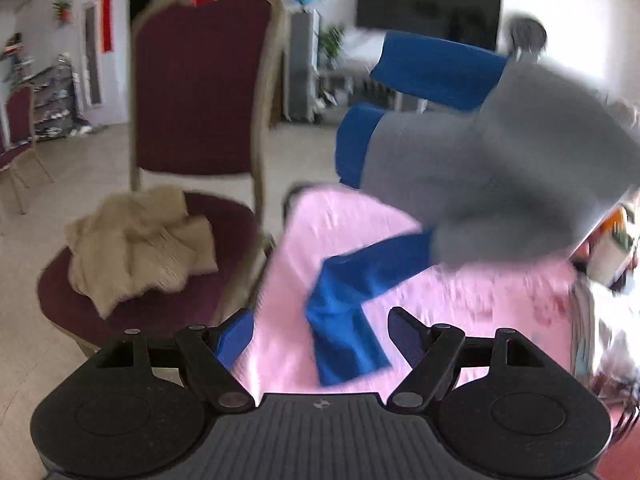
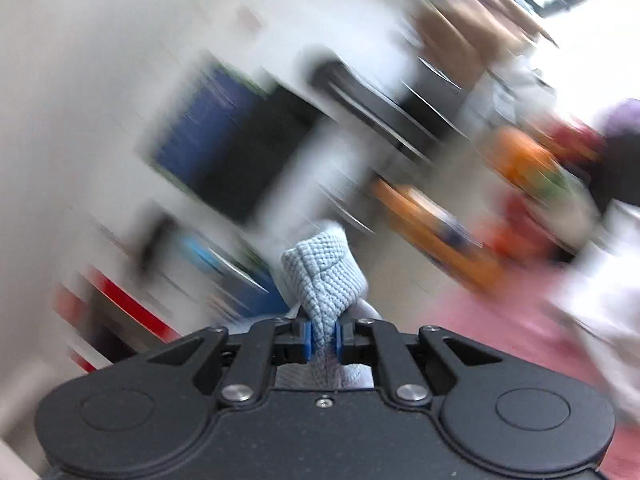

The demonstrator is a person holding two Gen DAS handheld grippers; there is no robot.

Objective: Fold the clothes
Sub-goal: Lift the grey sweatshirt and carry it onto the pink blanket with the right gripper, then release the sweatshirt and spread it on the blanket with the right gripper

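Above pink counter (image 1: pixel 460 300) | right tool (image 2: pixel 323 338) clamped on grey-blue garment (image 1: pixel 500 168), hem pinched to hang garment out for laying flat | left tool (image 1: pixel 322 334) wide, empty, beside dangling sleeve (image 1: pixel 352 308)

Your grey knit sweater with blue cuffs (image 1: pixel 492 168) hangs mid-air ahead of the left gripper (image 1: pixel 320 336), one blue sleeve draping onto the pink sheet (image 1: pixel 460 304); a bunched fold sits pinched in the right gripper (image 2: pixel 323 336).

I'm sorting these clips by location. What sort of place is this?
Probably a lived-in home or common room: a maroon upholstered chair holding a beige garment, a dark wall screen, and a pink-covered surface.
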